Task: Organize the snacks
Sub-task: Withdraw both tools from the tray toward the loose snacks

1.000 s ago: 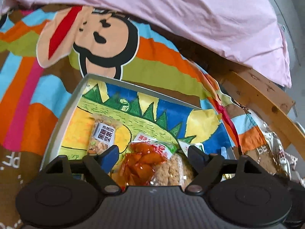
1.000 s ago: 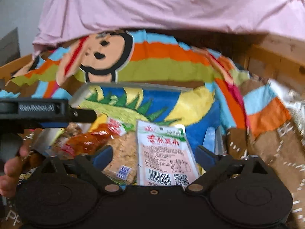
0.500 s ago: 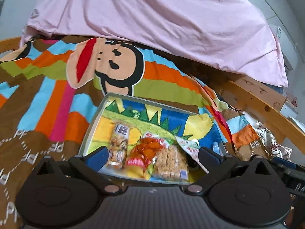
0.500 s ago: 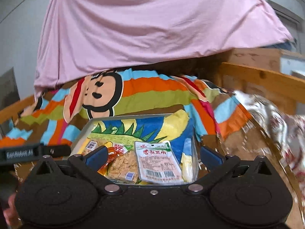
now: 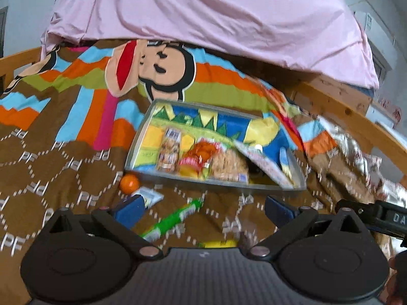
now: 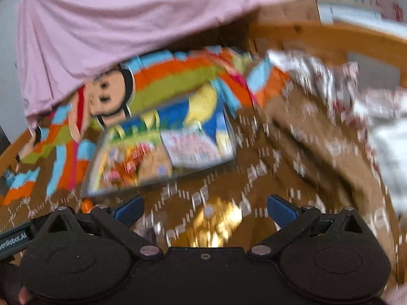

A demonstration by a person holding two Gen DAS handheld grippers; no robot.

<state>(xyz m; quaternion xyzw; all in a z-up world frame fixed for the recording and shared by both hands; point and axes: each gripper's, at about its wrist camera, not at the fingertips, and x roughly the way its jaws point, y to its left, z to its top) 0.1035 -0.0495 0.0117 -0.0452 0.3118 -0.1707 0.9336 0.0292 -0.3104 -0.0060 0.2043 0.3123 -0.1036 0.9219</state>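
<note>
- Two claws, both mine, spread wide with nothing between the fingers: left claw point(image 5: 202, 209), right claw point(image 6: 204, 209).
- Snack tray point(image 5: 142, 137) lies on the patterned bedspread point(image 5: 51, 157), ahead of both claws.
- Inside the tray, along its near side: nut bar packet point(image 5: 170, 152), orange-red packet point(image 5: 197, 158), oat-coloured cake packet point(image 5: 229, 164), side by side; a white-pink packet point(image 6: 190, 147) at the right end.
- Loose on the bedspread, outside the tray: small orange ball point(image 5: 129, 183) just by the near left corner, green stick packet point(image 5: 173, 218) between my left claw's fingers but not touched.
- Gold foil packet point(image 6: 216, 222) lies between my right claw's fingers, blurred; contact cannot be told.
</note>
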